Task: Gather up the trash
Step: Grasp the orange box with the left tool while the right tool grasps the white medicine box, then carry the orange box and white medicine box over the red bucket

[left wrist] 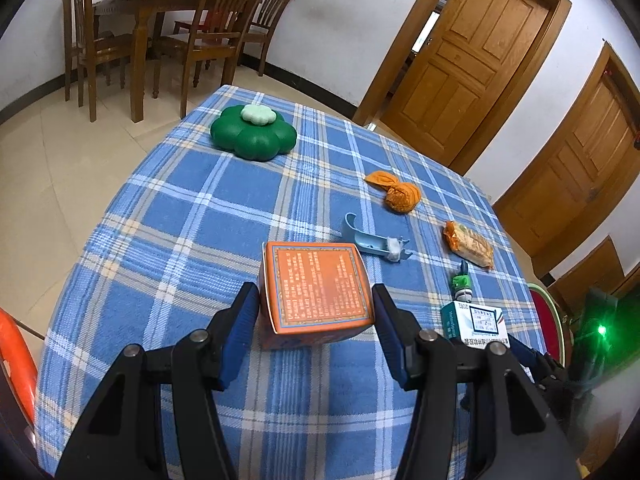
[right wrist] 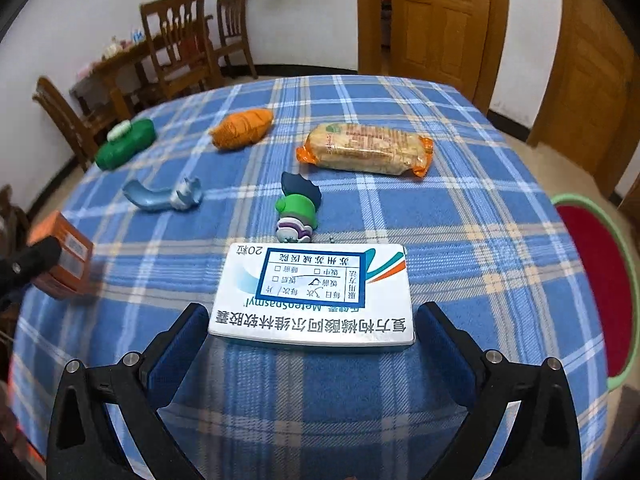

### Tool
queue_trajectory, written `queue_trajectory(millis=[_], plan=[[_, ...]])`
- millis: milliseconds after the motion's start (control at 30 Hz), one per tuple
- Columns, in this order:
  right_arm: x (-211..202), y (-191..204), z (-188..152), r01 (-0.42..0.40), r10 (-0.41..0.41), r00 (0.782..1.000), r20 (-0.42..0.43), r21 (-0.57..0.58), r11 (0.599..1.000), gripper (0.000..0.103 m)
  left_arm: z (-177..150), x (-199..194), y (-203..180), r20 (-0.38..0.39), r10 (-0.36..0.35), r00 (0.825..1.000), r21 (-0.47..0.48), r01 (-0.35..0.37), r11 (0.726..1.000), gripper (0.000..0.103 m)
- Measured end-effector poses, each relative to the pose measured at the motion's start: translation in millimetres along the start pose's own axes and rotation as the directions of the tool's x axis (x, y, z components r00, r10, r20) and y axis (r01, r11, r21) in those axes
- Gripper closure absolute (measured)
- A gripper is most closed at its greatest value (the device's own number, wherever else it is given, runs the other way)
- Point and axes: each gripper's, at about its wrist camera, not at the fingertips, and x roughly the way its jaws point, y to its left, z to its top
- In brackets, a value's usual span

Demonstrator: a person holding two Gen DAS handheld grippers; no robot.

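Note:
An orange box (left wrist: 316,292) stands on the blue plaid table between the jaws of my left gripper (left wrist: 316,320). The jaws sit on either side of it with small gaps, open. It also shows in the right wrist view (right wrist: 64,256) at the left edge. A white medicine box (right wrist: 312,294) lies flat between the jaws of my open right gripper (right wrist: 312,340); gaps show on both sides. It also shows in the left wrist view (left wrist: 474,320).
On the tablecloth (left wrist: 192,208) lie a green flower-shaped case (left wrist: 252,136), an orange cloth bundle (left wrist: 396,192), a blue plastic piece (left wrist: 372,242), a biscuit packet (right wrist: 366,148) and a small green toy (right wrist: 298,210). A red stool (right wrist: 596,280) stands right; wooden chairs (left wrist: 208,36) behind.

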Motion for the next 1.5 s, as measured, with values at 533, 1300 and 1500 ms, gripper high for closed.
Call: queue_trajectory(millis=[533, 1300, 1500], plan=[[-36, -36, -15, -0.076, 0.072, 0.996, 0.051, 0.071, 0.995, 0.012, -6, -6, -26, -0.011, -0.039, 0.999, 0.031, 0.039, 0.999, 0.046], [-102, -117, -35, -0.051, 0.003, 0.983, 0.183, 0.259, 0.965, 0.012, -19, -7, -102, -0.075, -0.171, 0.982, 0.139, 0.18, 0.974, 0.046], [-111, -150, -43, -0.029, -0.039, 0.98, 0.197, 0.33, 0.944, 0.012, -23, -3, -129, -0.1, -0.189, 0.977, 0.188, 0.205, 0.96, 0.046]])
